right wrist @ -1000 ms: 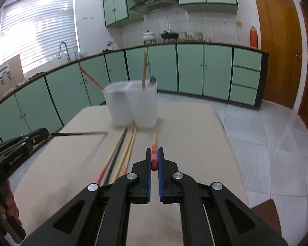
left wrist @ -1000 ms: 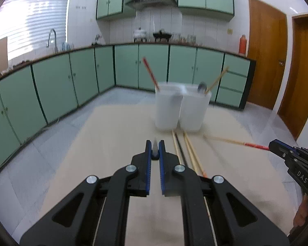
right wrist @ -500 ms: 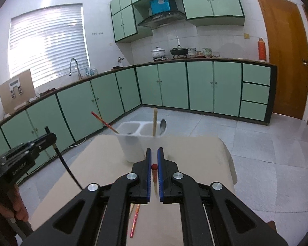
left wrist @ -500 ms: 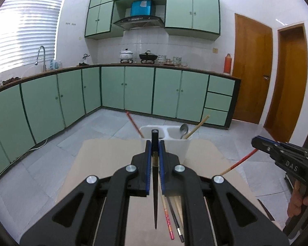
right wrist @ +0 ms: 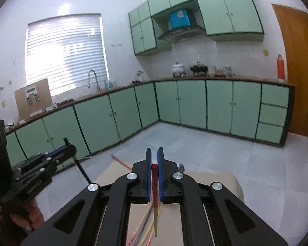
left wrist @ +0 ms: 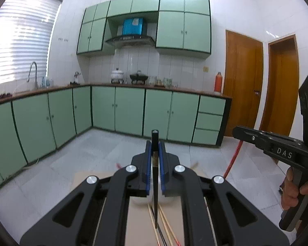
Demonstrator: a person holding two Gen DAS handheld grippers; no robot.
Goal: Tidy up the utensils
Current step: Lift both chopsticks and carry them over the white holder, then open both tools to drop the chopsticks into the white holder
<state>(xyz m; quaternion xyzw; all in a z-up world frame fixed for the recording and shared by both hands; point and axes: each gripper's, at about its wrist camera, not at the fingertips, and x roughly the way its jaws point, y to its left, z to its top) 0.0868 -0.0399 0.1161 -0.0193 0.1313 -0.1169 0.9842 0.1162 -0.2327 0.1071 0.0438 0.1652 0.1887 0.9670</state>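
Note:
My left gripper (left wrist: 154,143) is shut on a black chopstick (left wrist: 155,201) that hangs point down above the table. My right gripper (right wrist: 154,150) is shut on a red-topped wooden chopstick (right wrist: 155,211), also hanging down. Each gripper shows in the other's view: the right one (left wrist: 239,130) with its red chopstick (left wrist: 233,157), the left one (right wrist: 68,146) with its black chopstick (right wrist: 83,171). The white utensil holder (left wrist: 168,198) is mostly hidden behind my left fingers. Several loose chopsticks (left wrist: 164,225) lie on the table (left wrist: 137,221) below; they also show in the right wrist view (right wrist: 142,225).
Green kitchen cabinets (left wrist: 129,110) line the far walls, with tiled floor (left wrist: 92,155) between them and the table. Wooden doors (left wrist: 242,82) stand at the right. The table's far edge (right wrist: 215,174) lies just beyond the grippers.
Both grippers have lifted well above the table and tilted up, each carrying its chopstick from level to hanging vertical. The holder has slid down out of sight behind the fingers.

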